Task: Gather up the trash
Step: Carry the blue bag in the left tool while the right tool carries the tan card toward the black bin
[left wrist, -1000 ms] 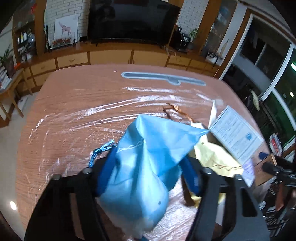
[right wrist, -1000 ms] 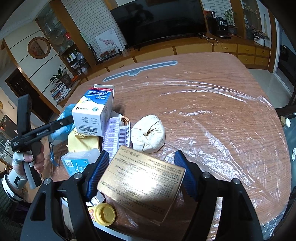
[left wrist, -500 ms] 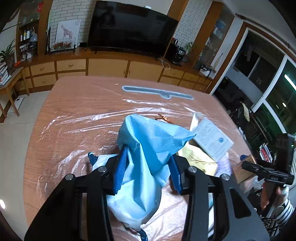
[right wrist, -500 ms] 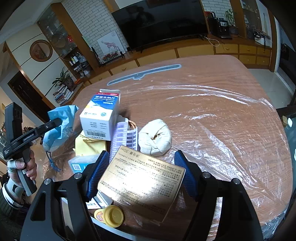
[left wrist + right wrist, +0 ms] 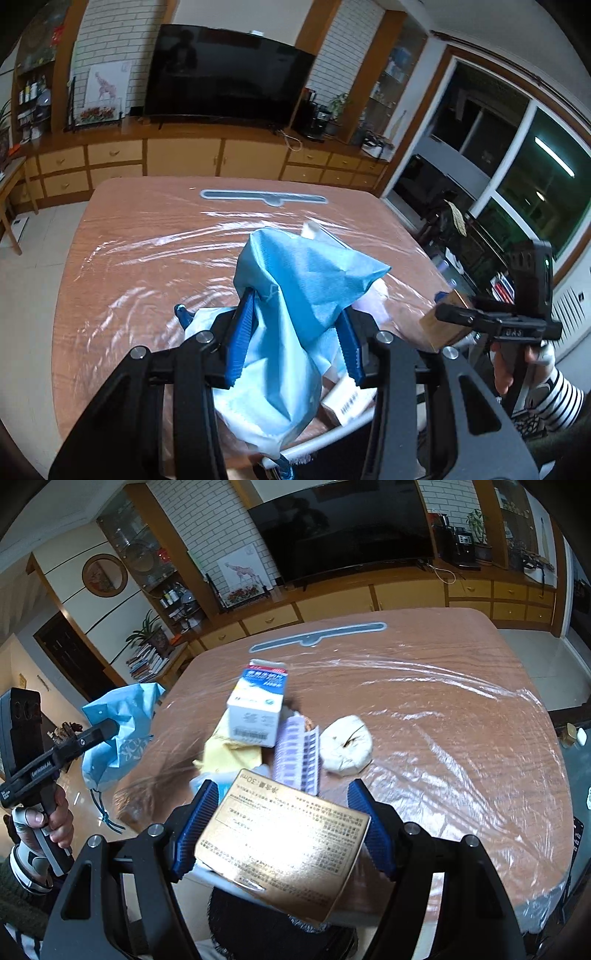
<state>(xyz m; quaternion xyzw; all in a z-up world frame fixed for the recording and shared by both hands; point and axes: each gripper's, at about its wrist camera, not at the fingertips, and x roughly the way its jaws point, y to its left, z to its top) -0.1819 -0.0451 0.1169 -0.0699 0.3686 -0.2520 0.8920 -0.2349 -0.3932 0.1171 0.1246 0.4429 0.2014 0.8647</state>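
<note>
A crumpled blue drawstring bag (image 5: pixel 295 295) hangs above the table, and my left gripper (image 5: pixel 295 314) is shut on it, blue pads pressing both sides. The right wrist view shows the same bag (image 5: pixel 122 720) held up at the far left beside the table. My right gripper (image 5: pixel 284 812) is shut on a flat gold box (image 5: pixel 280 845) with printed text, lifted over the near table edge. In the left wrist view that gold box (image 5: pixel 439 321) shows at the right. On the table lie a white-and-blue medicine box (image 5: pixel 258 709), yellow paper (image 5: pixel 229 753), a purple blister strip (image 5: pixel 299 757) and a crumpled white tissue (image 5: pixel 345 746).
The wooden table (image 5: pixel 443 686) is covered with clear plastic film, with a grey strip (image 5: pixel 317 637) at its far side. A dark round thing (image 5: pixel 273 926) sits below the near edge under the gold box. A TV cabinet (image 5: pixel 184 155) stands beyond the table. A person's hand (image 5: pixel 55 819) holds the left gripper.
The left gripper's jaws narrowed onto the blue bag and lifted it up off the table. The right gripper rose slightly with the gold box still in it.
</note>
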